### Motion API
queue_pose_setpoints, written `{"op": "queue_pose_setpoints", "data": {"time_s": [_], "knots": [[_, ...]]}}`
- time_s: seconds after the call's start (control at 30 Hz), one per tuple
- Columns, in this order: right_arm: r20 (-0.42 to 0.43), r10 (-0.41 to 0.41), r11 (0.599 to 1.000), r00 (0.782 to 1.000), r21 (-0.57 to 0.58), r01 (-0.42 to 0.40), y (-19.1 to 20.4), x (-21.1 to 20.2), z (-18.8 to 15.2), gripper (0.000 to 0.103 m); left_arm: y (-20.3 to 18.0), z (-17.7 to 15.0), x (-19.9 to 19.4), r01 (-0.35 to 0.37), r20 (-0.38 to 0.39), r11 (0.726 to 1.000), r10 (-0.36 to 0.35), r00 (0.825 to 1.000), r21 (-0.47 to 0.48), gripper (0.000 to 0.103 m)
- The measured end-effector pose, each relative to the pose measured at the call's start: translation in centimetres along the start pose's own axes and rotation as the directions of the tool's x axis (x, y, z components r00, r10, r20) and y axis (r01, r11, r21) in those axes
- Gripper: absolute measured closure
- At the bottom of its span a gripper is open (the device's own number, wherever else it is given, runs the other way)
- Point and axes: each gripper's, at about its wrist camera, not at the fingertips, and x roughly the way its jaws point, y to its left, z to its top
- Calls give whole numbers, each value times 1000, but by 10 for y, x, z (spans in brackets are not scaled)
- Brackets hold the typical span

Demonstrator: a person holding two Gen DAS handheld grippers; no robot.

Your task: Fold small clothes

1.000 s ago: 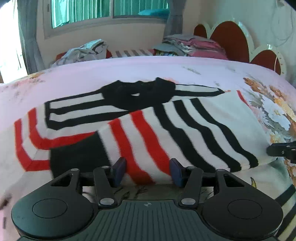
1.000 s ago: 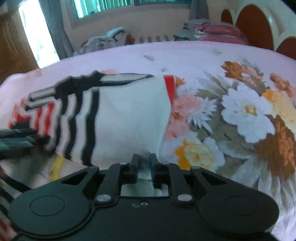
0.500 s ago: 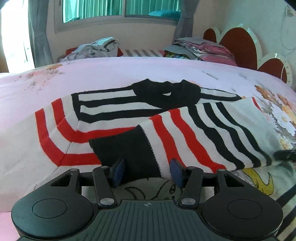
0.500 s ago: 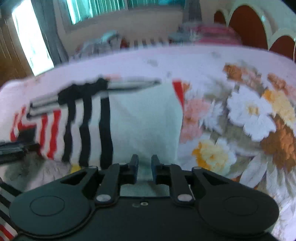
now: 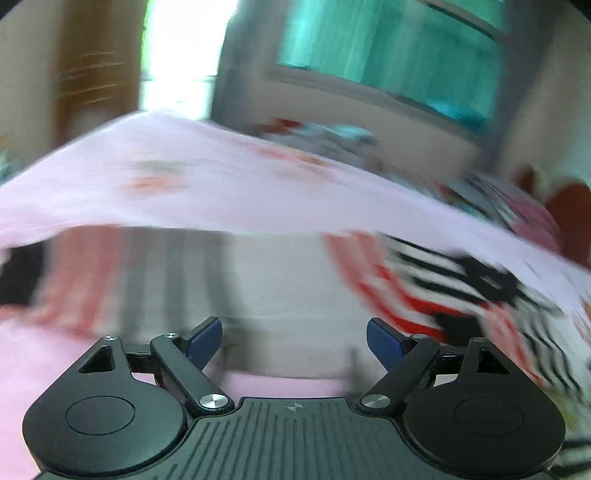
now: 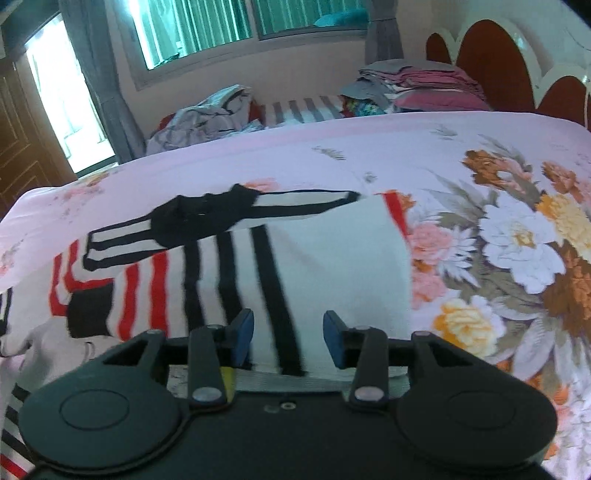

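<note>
While spread flat across pink floral bedding (image 6: 369, 147), striped sweater (image 6: 258, 266) folded partway, one sleeve laid over the body, red and black bands on white. Left gripper (image 5: 293, 341) seen through heavy blur, jaws just opened wide, nothing between the blue pads, garment smeared behind and to its right. Right gripper (image 6: 288, 338) just above the sweater's near edge, jaws just parted, fabric between but pads clear of it. Beyond the bed, left to right: wooden door (image 6: 22, 147), grey curtain (image 6: 99, 74), green-curtained window (image 6: 251, 22), loose clothes heap (image 6: 207, 118) (unsorted), folded stack (image 6: 417, 85), scalloped red headboard (image 6: 491, 62). No legible writing anywhere.
</note>
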Motion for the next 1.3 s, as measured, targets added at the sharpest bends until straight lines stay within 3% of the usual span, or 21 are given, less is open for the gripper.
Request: {"op": "queue_pose_setpoints", "data": {"time_s": [0.03,0.07,0.1,0.2,0.33,0.47,0.53,0.57,0.6,0.67,0.73,0.83,0.97,1.07,1.17,1.3], "knots": [[-1,5,1000,1000,2,-5,3,2,0,63,27,1,-4,-30,3,997,31,1000,-70,27],[-1,9,1000,1000,5,-9,6,4,0,64,54,1,-6,-59,1,987,60,998,-148,44],[-1,10,1000,1000,10,-10,10,5,0,64,82,1,-9,-107,-10,968,108,994,-226,50],[-1,14,999,1000,31,-14,16,9,1,64,132,2,-14,-190,-2,913,203,979,-362,50],[-9,16,998,1000,63,-15,20,15,3,64,179,-3,4,-146,-14,818,167,986,-556,51],[-5,13,997,1000,72,-13,23,15,7,64,198,-11,20,-66,58,744,139,989,-665,58],[0,7,997,1000,74,-7,22,13,9,64,202,-7,27,-47,69,723,130,989,-689,72],[0,4,997,1000,76,-4,20,13,9,64,203,-5,32,-41,63,719,117,991,-694,99],[0,1,997,1000,78,-1,18,12,10,64,202,-1,36,-21,71,721,96,993,-692,99],[1,-4,996,1000,86,4,13,10,10,64,181,13,35,42,137,782,55,989,-622,99],[9,-10,995,1000,100,9,7,8,10,64,140,30,37,90,158,859,-11,987,-503,99],[18,-14,993,1000,116,12,0,6,10,64,67,48,43,196,169,920,-145,975,-340,99],[36,-11,990,999,143,5,-10,1,11,64,-27,56,53,309,119,931,-291,949,-192,99],[47,-7,987,999,158,-1,-18,-3,10,64,-96,52,59,371,59,924,-367,928,-88,99],[54,-5,984,999,178,-5,-27,-10,7,64,-158,44,68,403,-20,915,-403,915,-4,99],[57,-2,981,998,196,-9,-41,-19,3,64,-229,25,78,414,-121,901,-400,908,129,99]]}}
